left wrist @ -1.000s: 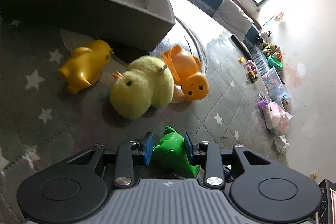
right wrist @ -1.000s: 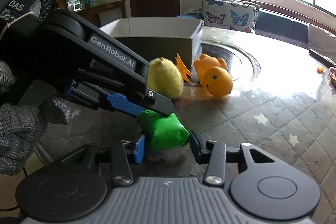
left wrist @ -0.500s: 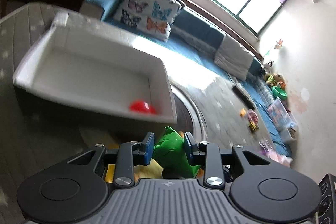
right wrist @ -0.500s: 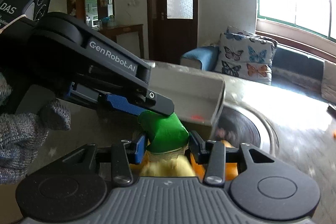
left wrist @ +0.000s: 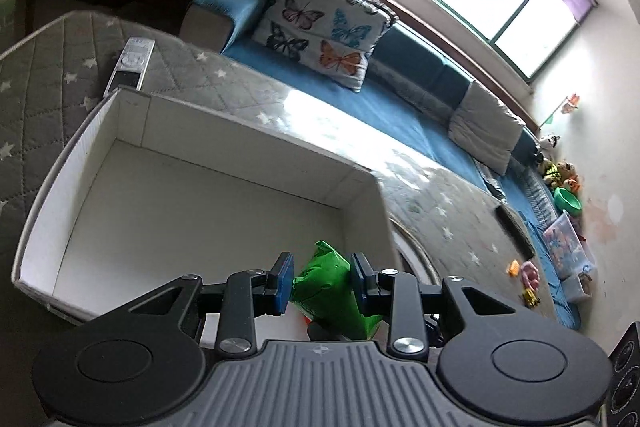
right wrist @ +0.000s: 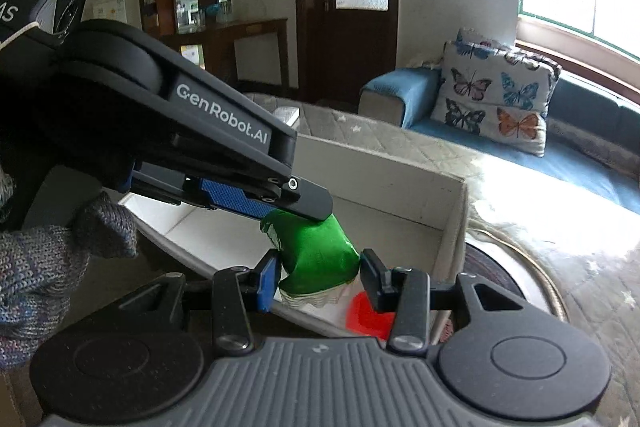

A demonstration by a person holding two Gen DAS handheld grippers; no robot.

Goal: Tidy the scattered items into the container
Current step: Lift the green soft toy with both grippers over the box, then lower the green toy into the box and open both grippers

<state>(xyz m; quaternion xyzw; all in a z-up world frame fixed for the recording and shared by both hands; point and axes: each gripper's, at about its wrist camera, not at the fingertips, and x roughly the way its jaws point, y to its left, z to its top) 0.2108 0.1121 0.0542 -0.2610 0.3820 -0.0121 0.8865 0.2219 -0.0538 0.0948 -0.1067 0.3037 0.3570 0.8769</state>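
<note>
Since a second ago, your left gripper [left wrist: 322, 277] and right gripper [right wrist: 318, 277], both clamped on the shiny green foil packet [right wrist: 316, 255], have lifted it from the toys to above the white cardboard box [left wrist: 160, 195]; its long axis tilts upward, away from you.

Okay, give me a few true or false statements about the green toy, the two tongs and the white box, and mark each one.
1. Both tongs, left tongs and right tongs, grip the green toy. True.
2. The green toy lies on the floor of the white box. False: it is held above the box.
3. A red item already sits in the box. True.
4. A butterfly pillow is inside the box. False: it rests on the blue sofa.
</note>
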